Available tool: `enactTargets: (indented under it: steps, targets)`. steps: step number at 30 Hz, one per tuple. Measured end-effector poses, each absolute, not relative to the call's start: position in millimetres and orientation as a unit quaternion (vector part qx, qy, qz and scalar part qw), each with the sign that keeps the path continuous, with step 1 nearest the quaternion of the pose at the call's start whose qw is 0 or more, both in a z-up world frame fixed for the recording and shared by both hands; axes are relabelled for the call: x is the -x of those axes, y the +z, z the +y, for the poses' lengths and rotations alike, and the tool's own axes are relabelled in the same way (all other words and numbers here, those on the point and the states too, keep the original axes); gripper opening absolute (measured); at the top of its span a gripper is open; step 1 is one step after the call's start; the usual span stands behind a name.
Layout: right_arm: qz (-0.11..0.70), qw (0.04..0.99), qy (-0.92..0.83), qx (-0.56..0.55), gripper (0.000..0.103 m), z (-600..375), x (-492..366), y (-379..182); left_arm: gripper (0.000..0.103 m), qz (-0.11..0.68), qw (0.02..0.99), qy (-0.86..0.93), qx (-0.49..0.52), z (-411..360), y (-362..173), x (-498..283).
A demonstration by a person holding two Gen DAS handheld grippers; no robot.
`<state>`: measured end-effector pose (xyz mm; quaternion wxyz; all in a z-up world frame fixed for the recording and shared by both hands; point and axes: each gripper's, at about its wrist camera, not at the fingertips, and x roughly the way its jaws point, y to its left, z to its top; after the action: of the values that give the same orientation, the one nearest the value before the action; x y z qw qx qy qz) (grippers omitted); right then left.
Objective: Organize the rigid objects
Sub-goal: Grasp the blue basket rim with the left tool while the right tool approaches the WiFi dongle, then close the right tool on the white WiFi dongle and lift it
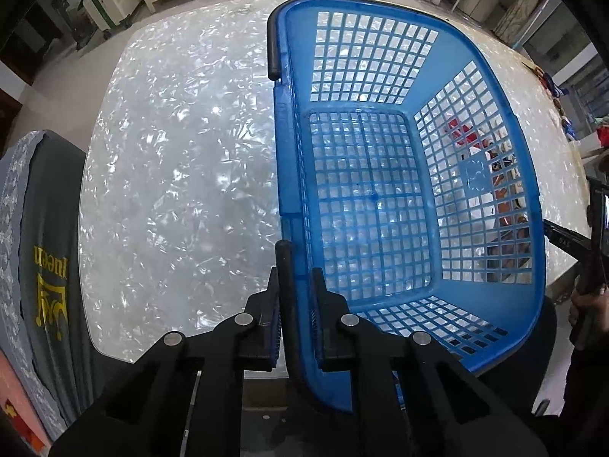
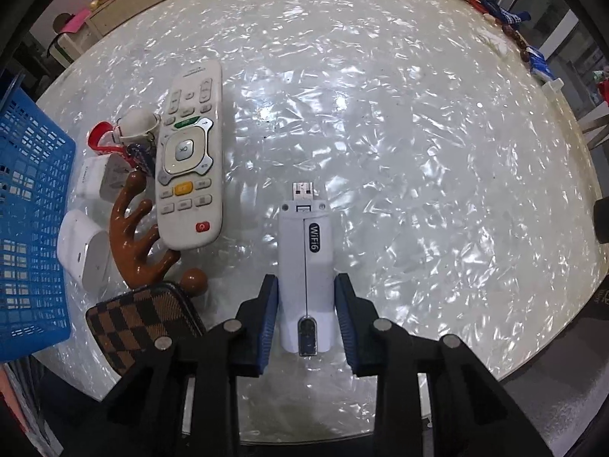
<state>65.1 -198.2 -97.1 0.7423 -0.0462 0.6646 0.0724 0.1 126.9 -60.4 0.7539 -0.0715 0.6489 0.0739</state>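
Table (image 2: 418,114): pearly white top, carries everything.

Basket (image 1: 380,198): blue mesh, nothing inside, on the table's left part. Left gripper (image 1: 295,320) is clamped narrow on the near end of its left rim/black handle bar, so it's steadying the basket.

Clutter pile sits between basket and dongle, seen from the right wrist camera: remote (image 2: 190,152) lying flat, long axis near-far; checkered wallet (image 2: 141,320) at the near edge; brown antler-shaped piece (image 2: 137,228) touching the remote's near-left corner; white earbud case (image 2: 83,251) and white charger (image 2: 93,179) just beside the basket wall.

WiFi6 dongle (image 2: 306,262): flat on the table, right of the remote, apart from it. Long axis runs near-far, in line with the right gripper (image 2: 306,293). USB plug points far, lanyard end points near, toward the tongs. Right hand is the nearer one by far.

Right gripper straddles the dongle's near half, fingers at either long side, a sliver of gap showing at each pad. Can't tell if it's gripping yet. Looks like pre-grasp. Basket lies to the left once lifted.
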Motion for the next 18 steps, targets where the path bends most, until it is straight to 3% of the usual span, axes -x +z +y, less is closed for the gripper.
enactTargets:
  steps: [5,18]
  targets:
    - [0.665,0.742,0.078,0.03,0.028,-206,-59,-94,0.014,0.646,0.756,0.075,0.072,126,-59,0]
    - [0.628,0.77,0.113,0.019,0.028,-231,-67,-14,0.014,0.643,0.758,0.073,0.081,128,-60,3]
